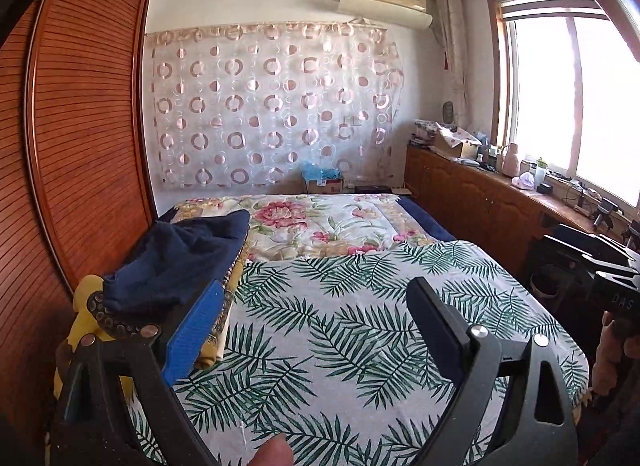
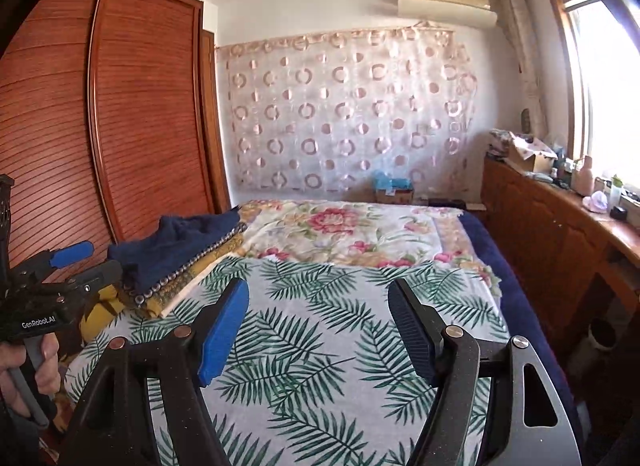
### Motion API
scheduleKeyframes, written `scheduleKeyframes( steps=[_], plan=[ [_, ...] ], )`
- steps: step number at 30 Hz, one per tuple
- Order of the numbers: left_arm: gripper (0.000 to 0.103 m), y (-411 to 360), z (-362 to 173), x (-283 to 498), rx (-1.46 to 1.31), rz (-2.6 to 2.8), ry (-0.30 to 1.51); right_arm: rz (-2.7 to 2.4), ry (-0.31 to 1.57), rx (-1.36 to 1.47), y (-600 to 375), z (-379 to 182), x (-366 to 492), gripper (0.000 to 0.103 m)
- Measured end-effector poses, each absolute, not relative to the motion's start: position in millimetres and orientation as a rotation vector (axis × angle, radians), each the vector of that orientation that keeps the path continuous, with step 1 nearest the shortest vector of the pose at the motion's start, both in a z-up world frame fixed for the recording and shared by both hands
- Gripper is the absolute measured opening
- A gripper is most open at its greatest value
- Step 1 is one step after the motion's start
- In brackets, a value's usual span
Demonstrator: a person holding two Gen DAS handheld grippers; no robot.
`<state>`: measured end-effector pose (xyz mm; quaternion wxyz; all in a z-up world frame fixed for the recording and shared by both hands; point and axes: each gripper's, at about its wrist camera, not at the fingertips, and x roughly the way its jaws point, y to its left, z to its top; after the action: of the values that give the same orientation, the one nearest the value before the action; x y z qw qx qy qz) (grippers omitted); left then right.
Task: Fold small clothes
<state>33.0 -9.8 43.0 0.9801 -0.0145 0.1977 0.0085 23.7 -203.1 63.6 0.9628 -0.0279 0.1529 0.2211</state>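
Observation:
A pile of small clothes lies at the left edge of the bed: a dark blue garment (image 1: 180, 262) on top of yellow patterned ones (image 1: 86, 318). The pile also shows in the right wrist view (image 2: 180, 250). My left gripper (image 1: 316, 322) is open and empty, held above the palm-leaf sheet (image 1: 340, 326), just right of the pile. My right gripper (image 2: 320, 326) is open and empty above the same sheet (image 2: 320, 306). The left gripper also shows at the left edge of the right wrist view (image 2: 76, 262).
A floral blanket (image 1: 320, 221) covers the far half of the bed. A wooden wardrobe (image 1: 80, 125) stands on the left. A low wooden cabinet (image 1: 480, 193) with clutter runs under the window on the right. A cardboard box (image 1: 324, 181) sits by the far wall.

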Motion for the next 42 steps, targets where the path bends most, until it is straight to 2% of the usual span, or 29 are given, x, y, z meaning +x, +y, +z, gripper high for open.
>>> scheduleKeyframes(
  steps=[16,42],
  plan=[
    [0.093,-14.5,51.0,18.9,-0.017,0.020,0.366,0.413,0.282,-0.034,-190.5,44.2,-6.6,0.074],
    [0.093,-18.5,60.4,13.6,-0.010,0.025,0.354,0.417,0.275,-0.024,-208.0,44.9,18.8,0.074]
  ],
)
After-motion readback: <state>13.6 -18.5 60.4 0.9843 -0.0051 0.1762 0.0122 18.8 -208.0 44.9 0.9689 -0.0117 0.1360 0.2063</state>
